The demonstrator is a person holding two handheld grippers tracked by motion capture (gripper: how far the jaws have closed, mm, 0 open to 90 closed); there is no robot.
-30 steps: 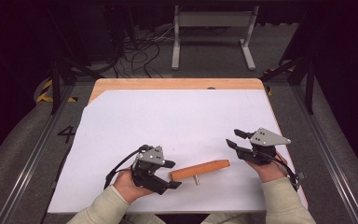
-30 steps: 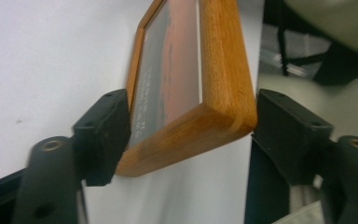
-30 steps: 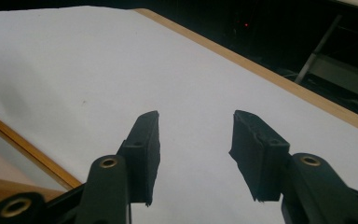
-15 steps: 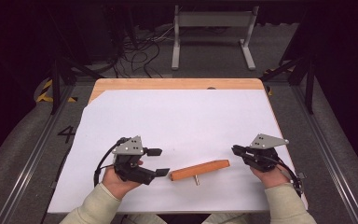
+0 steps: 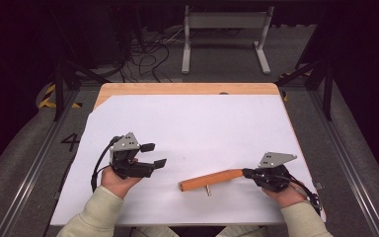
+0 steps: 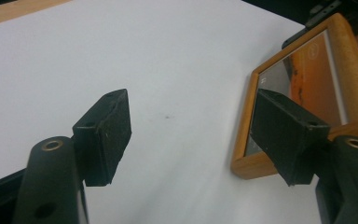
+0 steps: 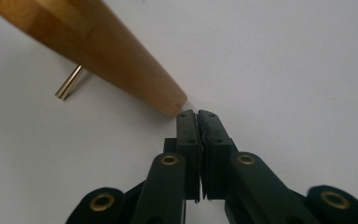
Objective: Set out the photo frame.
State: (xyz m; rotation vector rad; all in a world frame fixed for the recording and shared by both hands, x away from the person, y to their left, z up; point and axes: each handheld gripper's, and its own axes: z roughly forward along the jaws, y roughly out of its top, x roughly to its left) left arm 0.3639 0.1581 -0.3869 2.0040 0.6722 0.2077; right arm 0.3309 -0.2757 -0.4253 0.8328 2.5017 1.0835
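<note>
High view: a wooden leg (image 5: 211, 179) lies near on the white surface (image 5: 197, 123), its metal pin (image 5: 208, 189) small; the right gripper (image 5: 249, 173), jaws just closed on nothing, tips at its narrow end. The left gripper (image 5: 153, 154) hovers open, well left. Dark room, cables (image 5: 148, 52) beyond.

Left gripper view: a framed thing (image 6: 303, 93), cut off right.

Right gripper view: jaws together, leg (image 7: 98, 51) cropped.

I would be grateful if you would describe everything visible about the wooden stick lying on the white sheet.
The wooden stick is a smooth, round piece of orange-brown wood that tapers to a narrower end at the right. It lies flat on the white sheet near the front edge of the table, slanting slightly. A thin metal pin sticks out of its side near the thick left end. The shut right tongs have their tips at its narrow end, touching it or nearly so, not clamped around it. The left tongs stand open, apart from it.
</note>
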